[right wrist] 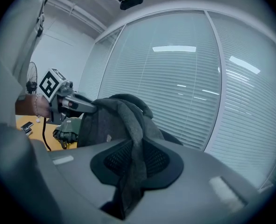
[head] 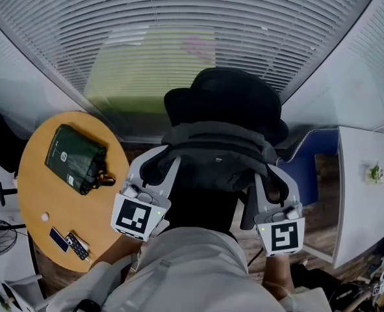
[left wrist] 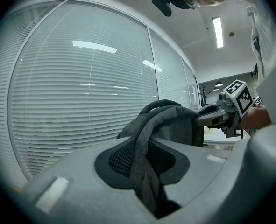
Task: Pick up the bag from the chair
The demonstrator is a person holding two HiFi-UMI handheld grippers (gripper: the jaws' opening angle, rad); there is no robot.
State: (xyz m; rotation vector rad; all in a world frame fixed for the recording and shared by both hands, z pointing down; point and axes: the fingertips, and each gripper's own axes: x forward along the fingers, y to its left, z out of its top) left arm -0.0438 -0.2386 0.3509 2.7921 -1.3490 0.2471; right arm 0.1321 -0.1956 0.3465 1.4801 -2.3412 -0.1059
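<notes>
Slatted window blinds (head: 179,31) are seen curving across the whole far side. A round wooden worktop (head: 32,174) is noted at the left, well apart from the claws.

A black chair (head: 224,96) is placed in front of the blinds, at mid-frame. The bag (head: 211,168), dark grey fabric, is seen on the near side of the chair, slung between the two claws. Whether its underside touches the seat cannot be told.

The left claw (head: 154,169) is set at the bag's left edge and the right claw (head: 269,177) at its right edge, both pointed away from the person.

In the left gripper view the left claw (left wrist: 145,169) is clenched on a grey strap (left wrist: 145,134), which is drawn through the slot between the jaws; the bag body (left wrist: 180,125) is held just beyond.

In the right gripper view the right claw (right wrist: 133,171) is likewise clamped on a second strap (right wrist: 137,125), with the bag body (right wrist: 105,125) just ahead and to the left.

A dark green pouch (head: 75,158) is laid on the worktop. A small blue card (head: 58,239) and a dark slim device (head: 78,246) are noted near its front edge.
</notes>
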